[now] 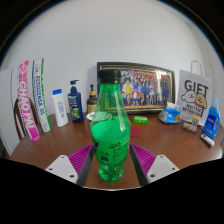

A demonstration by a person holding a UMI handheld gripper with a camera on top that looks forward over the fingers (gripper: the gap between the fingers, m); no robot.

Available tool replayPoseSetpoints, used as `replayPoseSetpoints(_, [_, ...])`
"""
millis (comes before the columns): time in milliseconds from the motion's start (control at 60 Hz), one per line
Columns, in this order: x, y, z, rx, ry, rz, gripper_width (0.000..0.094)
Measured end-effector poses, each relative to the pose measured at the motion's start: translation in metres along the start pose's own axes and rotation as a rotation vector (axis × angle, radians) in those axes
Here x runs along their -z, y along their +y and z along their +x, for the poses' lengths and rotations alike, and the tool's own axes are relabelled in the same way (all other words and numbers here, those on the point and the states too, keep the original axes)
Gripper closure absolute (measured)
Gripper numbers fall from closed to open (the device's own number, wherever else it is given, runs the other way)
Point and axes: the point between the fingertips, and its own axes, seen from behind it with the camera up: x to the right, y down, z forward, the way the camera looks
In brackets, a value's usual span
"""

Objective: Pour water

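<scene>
Green bottle (111, 125), cap on, upright between the fingers of the tool (111, 160), whose pink pads (80, 157) press on both sides of it: clamped. Behind it on the brown counter (50, 140): framed photo (137, 87), gift card stand (193, 97), small toiletry bottles (67, 103).
</scene>
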Motion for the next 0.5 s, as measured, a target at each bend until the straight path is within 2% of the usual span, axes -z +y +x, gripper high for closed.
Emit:
replayPoseSetpoints(83, [-0.009, 0.002, -0.001, 0.019, 0.01, 0.017, 0.0405])
replayPoseSetpoints(117, [-0.01, 0.0, -0.001, 0.02, 0.011, 0.034, 0.0409])
replayPoseSetpoints(267, [-0.01, -0.004, -0.001, 0.051, 0.024, 0.066, 0.0558])
replayPoseSetpoints(300, [-0.009, -0.005, -0.003, 0.063, 0.026, 0.067, 0.0559])
replayPoseSetpoints(317, [-0.009, -0.006, -0.004, 0.07, 0.024, 0.068, 0.0589])
replayPoseSetpoints(500, [-0.003, -0.048, 0.013, 0.154, 0.097, 0.075, 0.0592])
